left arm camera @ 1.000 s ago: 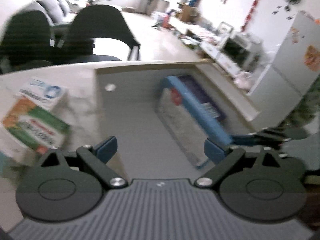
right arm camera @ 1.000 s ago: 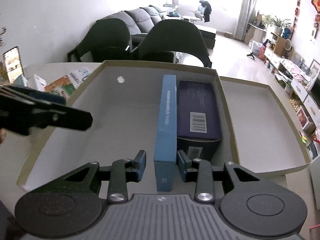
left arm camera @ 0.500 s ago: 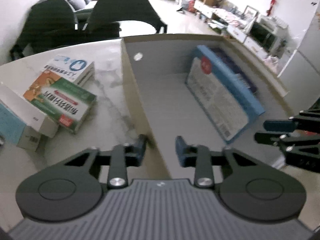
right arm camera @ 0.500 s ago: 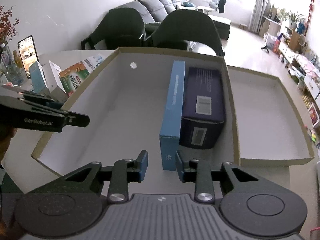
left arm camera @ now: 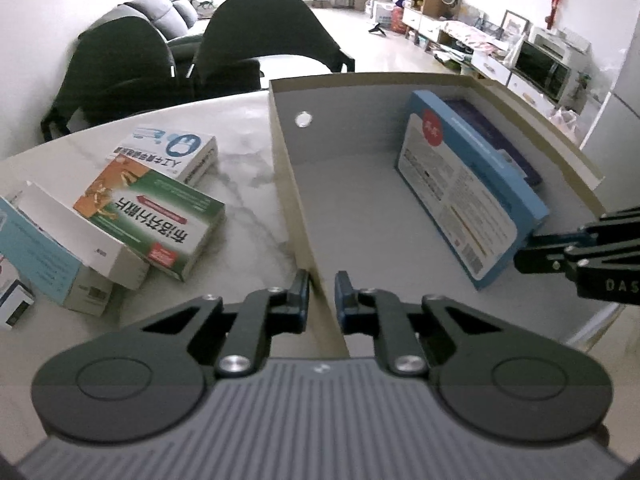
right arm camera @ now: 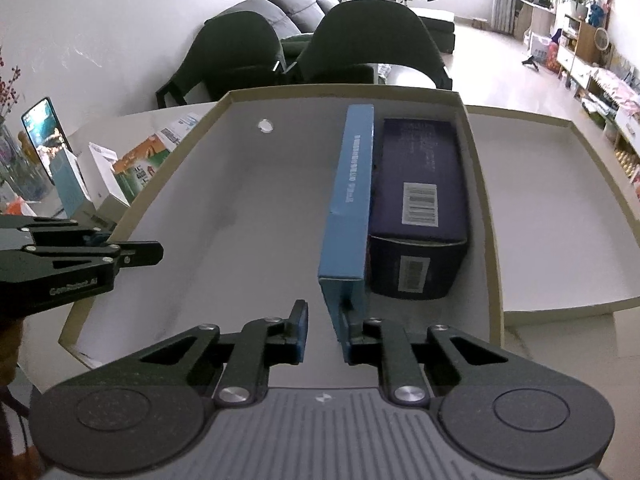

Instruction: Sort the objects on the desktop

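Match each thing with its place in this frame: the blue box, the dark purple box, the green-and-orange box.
Things:
1. blue box
2. dark purple box
3. green-and-orange box

Places:
A. on the table, outside the cardboard box
B. standing on its edge inside the cardboard box
C. lying flat inside the cardboard box, next to its side wall

Pairs: 1-B, 2-C, 3-A
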